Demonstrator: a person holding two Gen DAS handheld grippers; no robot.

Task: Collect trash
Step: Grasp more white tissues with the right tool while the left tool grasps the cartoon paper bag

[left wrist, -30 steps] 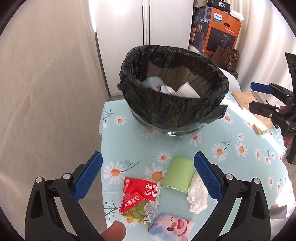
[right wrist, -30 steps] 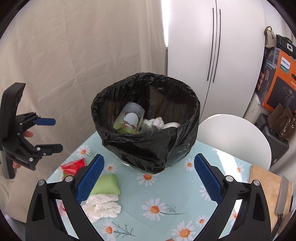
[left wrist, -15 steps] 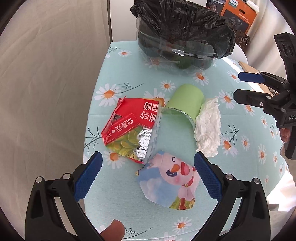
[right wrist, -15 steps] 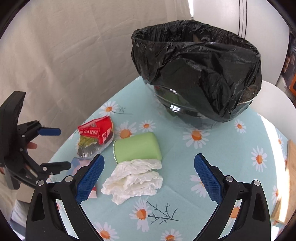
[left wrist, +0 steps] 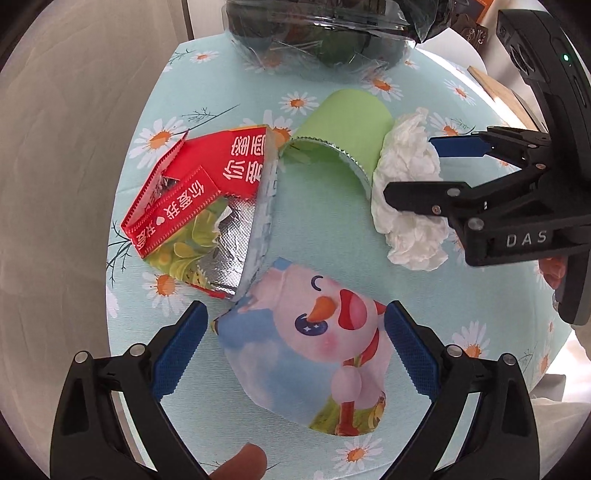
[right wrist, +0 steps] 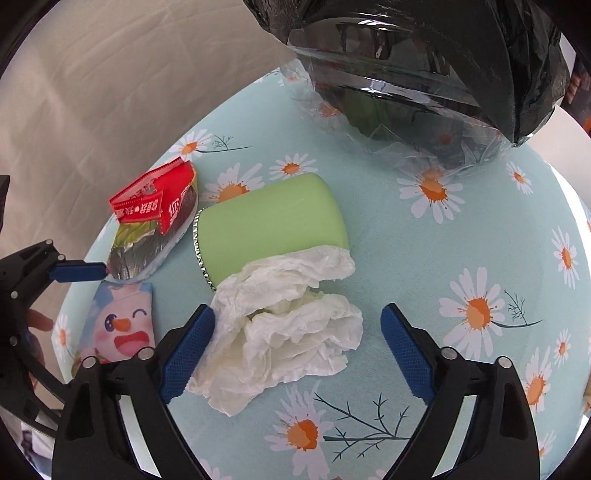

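Observation:
Trash lies on the daisy-print table [left wrist: 332, 236]. My left gripper [left wrist: 295, 345] is open, its jaws either side of a crushed paper cup with a cartoon pig [left wrist: 314, 347]. A torn red snack wrapper [left wrist: 207, 192], a green cup on its side [left wrist: 343, 129] and a crumpled white tissue [left wrist: 410, 206] lie beyond. My right gripper [right wrist: 297, 347] is open, just above the tissue [right wrist: 284, 332]; the green cup [right wrist: 269, 225], wrapper [right wrist: 155, 206] and pig cup [right wrist: 122, 325] lie to its left. The bin with a black bag [right wrist: 424, 62] stands at the back.
The table edge drops off close to the left of the wrapper [left wrist: 122, 236], with a beige curtain [left wrist: 66, 147] behind. A wooden board [left wrist: 498, 92] lies at the table's far right. The bin also shows at the top of the left wrist view [left wrist: 317, 33].
Both grippers have come down from bin height toward the table. The left one now straddles the pig cup and the right one hangs over the tissue. Both stay open.

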